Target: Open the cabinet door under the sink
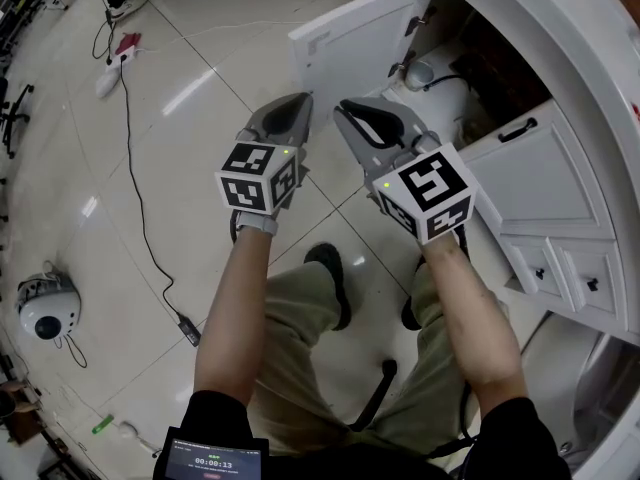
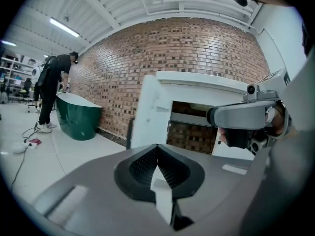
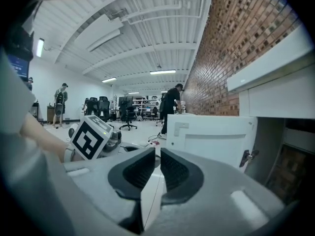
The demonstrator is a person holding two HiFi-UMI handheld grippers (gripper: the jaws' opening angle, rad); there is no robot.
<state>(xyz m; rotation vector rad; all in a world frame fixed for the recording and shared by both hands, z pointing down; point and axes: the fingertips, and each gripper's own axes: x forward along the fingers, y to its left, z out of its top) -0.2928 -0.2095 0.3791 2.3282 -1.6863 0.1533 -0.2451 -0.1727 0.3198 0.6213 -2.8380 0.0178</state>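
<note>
Lying far left on the glossy white-tiled floor: one white dome-shaped device, round and smooth, and one thin black cable trailing across the tiles.

Left gripper: grey moulded plastic with a marker cube behind, held in the air over the floor. Fingers clenched, ribbed black pads meeting at the tips, nothing between them.

Right gripper: same make, just beside the left. Fingers drawn almost together with a thin slit between the pads, grasping nothing.

Cabinet door: the task's thing. White painted panel, flat with a recessed frame, square-cornered. It stands swung wide out over the floor, ahead of both grippers and apart from them, hung by its right edge from the cabinet under the sink. The task looks done or nearly so. Likely light for its size and stiff, swinging freely on its hinges. The paint looks slick, so a pinch on the flat face would probably slip. Best hold, by my judgement: the free left edge, far from the hinges, or a handle on the outer face, which I cannot make out for certain.

Cabinet opening: dark inside, with a pale rounded fitting and a black hose low down.

Neighbouring door: shut, white, with a black bar handle. Small drawers at far right.
</note>
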